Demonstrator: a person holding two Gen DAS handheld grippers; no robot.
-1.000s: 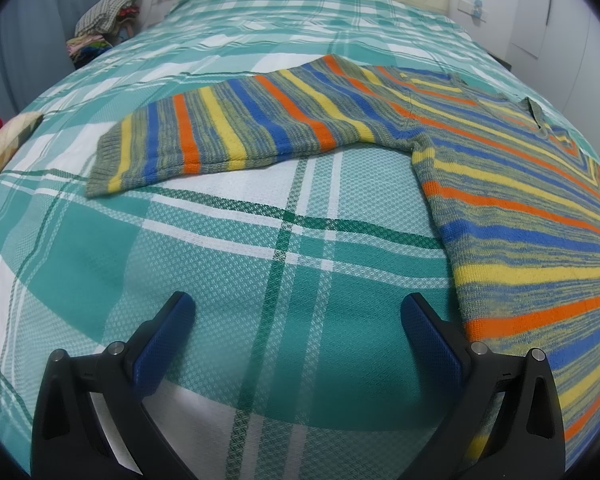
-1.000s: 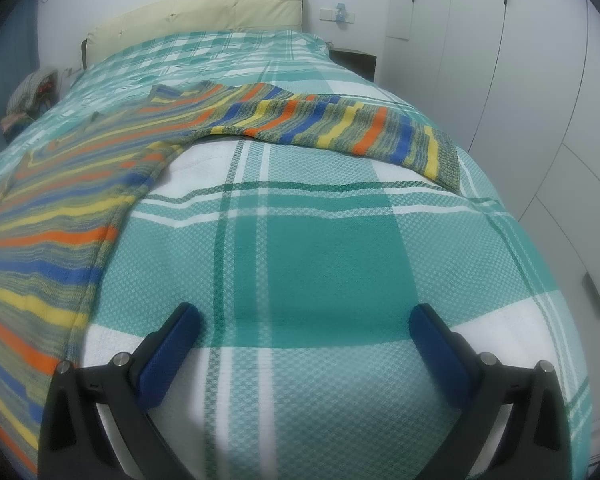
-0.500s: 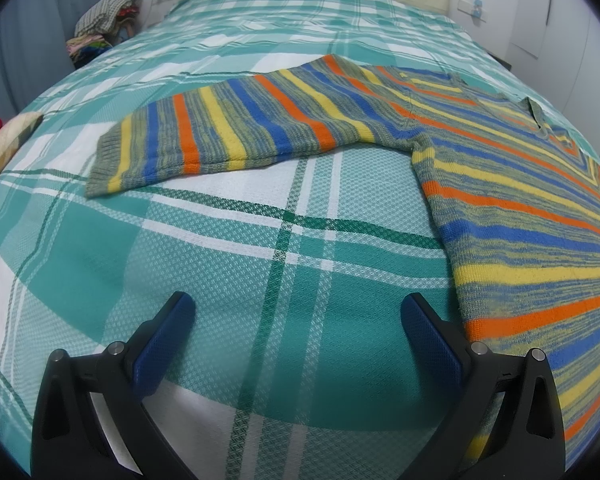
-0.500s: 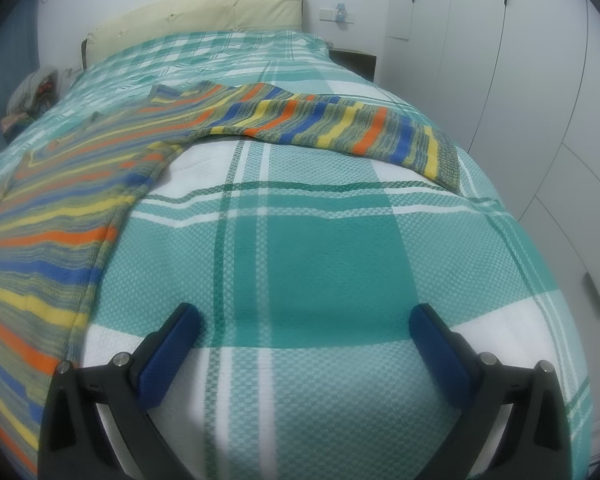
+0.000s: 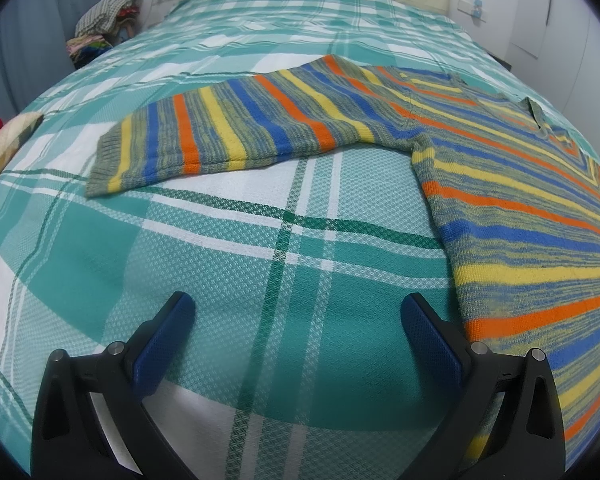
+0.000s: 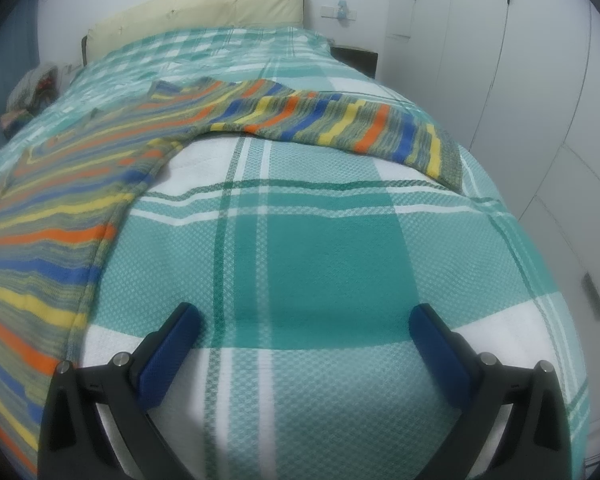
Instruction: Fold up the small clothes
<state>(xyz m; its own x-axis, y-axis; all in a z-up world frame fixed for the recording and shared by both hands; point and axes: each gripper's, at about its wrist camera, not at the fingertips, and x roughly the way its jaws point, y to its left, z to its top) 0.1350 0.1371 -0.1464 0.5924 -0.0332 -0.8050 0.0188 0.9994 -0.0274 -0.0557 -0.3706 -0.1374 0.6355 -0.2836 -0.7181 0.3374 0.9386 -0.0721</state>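
Left wrist: left gripper (image 5: 298, 316) jaws wide, apparently empty.

You'll find no readable text, label, brand or number in either wrist view, on the fabrics, the walls or the grippers.

sweater (image 5: 500, 184): ribbed knit wool-like cloth, matt, striped | bedspread (image 5: 260, 264): waffle-weave cloth, matt, checked | left tongs (image 5: 296, 320): matt black plastic, blue textured pads, shiny metal pins | headboard (image 6: 204, 4): smooth cream padding
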